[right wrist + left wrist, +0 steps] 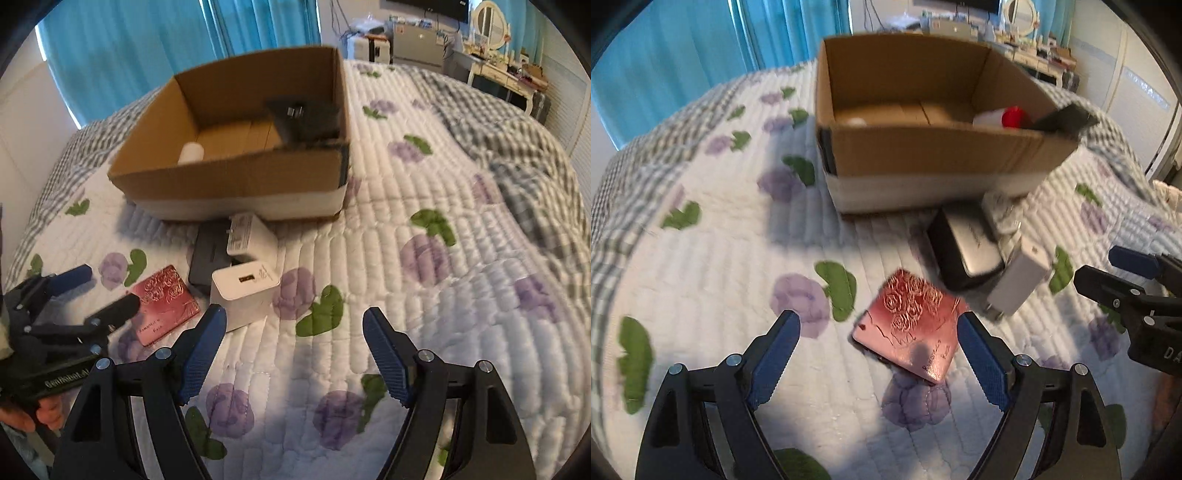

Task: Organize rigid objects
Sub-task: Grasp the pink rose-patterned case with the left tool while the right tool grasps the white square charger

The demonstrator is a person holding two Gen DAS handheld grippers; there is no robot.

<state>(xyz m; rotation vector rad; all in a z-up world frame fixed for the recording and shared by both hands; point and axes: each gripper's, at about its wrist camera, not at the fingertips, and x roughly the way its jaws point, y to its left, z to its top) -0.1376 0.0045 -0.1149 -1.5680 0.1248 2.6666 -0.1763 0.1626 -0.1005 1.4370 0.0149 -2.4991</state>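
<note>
Blue-padded fingers [982, 358] of the left gripper [877, 354] stand spread wide just above the bed [701, 258], holding nothing. Between them, slightly toward the right finger, lies a pink card case [910, 326] embossed with roses, flat on the white quilt with its purple flowers and green leaves. The right-hand pad sits just beside the case's right edge; whether it touches cannot be told.

Beyond the case, a black rectangular box [964, 251] rests on the quilt, and a white charger [1019, 278] lies against its right side. A second white charger [1001, 210] lies behind, partly over the black box and near the foot of the cardboard box [923, 155]. The cardboard box stands open on the bed. Inside it show a white bottle with a red cap [1001, 117], a dark flat object [1063, 118] leaning on the right wall and poking over the rim, and something small and white [855, 121] on the floor at the left.

From the right wrist view, the right gripper [293, 354] hovers over bare quilt, its fingers [201, 354] likewise wide apart and empty, with the near charger [245, 291] just ahead of its left finger. Blue curtains [147, 48] hang behind the bed, and a cluttered dresser with an oval mirror [491, 26] stands at the far right.
</note>
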